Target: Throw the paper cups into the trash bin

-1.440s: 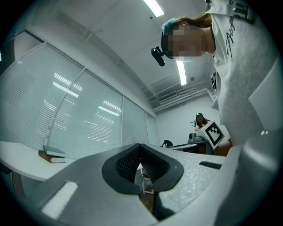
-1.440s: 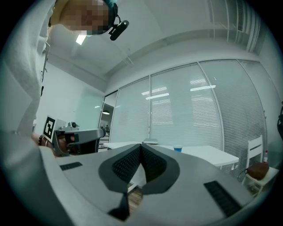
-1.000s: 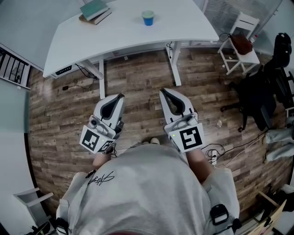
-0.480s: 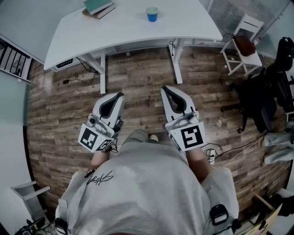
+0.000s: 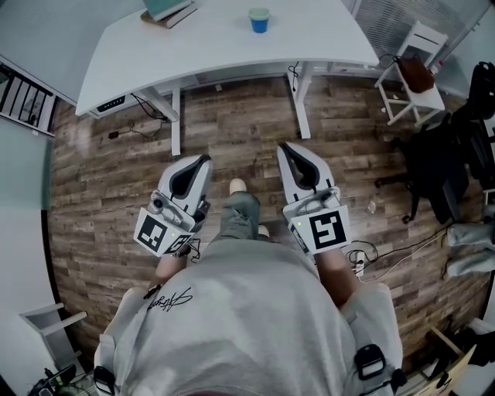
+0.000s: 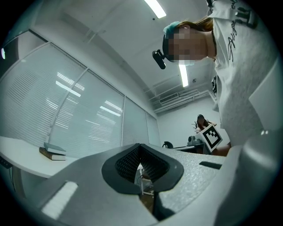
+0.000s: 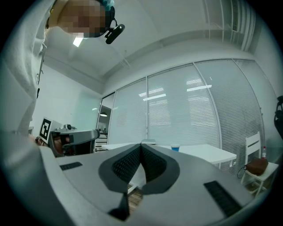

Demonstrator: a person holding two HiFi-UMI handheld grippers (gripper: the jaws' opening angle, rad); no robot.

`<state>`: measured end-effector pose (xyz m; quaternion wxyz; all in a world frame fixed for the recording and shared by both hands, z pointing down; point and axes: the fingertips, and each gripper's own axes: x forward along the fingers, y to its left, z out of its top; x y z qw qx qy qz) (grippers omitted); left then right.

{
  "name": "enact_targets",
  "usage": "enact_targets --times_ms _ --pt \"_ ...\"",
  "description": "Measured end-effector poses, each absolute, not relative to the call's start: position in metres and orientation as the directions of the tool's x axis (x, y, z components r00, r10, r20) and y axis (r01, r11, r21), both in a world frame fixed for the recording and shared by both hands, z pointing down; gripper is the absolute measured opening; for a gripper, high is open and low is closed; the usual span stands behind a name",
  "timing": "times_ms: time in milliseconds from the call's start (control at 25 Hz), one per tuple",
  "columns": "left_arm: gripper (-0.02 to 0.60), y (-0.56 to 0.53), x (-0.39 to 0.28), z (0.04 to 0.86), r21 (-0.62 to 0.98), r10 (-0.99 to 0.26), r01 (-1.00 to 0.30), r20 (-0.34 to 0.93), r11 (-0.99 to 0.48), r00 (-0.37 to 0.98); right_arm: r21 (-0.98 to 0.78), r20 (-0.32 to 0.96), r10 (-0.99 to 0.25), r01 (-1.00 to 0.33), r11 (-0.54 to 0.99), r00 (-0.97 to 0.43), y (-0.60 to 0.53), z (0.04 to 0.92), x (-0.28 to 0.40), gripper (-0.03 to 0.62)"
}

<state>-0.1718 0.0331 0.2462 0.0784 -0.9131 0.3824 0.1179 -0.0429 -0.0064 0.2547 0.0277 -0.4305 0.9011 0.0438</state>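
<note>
White desk (image 5: 309,39) carries blue paper cup (image 5: 259,19) and books (image 5: 168,9); white chair (image 5: 410,73) nearby.

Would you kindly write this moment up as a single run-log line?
left gripper: shut, empty | right gripper: shut, empty | paper cup: upright on white table, untouched

My head view is bright and even, with a cool bluish cast. The white desk (image 5: 224,54) nearly washes out, and only a faint shadow lies on the wood floor (image 5: 100,193) beneath its near edge. Straight lines bow hard toward the corners. Both gripper views are fisheye circles with black corners. In the left gripper view a ceiling light strip (image 6: 154,8) glares, the window blinds (image 6: 66,114) carry bright reflections, and the left gripper (image 6: 140,145) softens toward the lens.
</note>
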Motion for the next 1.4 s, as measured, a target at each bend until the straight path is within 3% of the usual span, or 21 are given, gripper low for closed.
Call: enact_targets --times_ms 1400 --pt "0.005 -0.103 -0.194 0.247 -0.053 -0.624 -0.657 -0.262 -0.752 0.736 0.060 -0.067 -0.809 -0.812 0.581 -0.584 -0.131 0.256 -0.069 0.011"
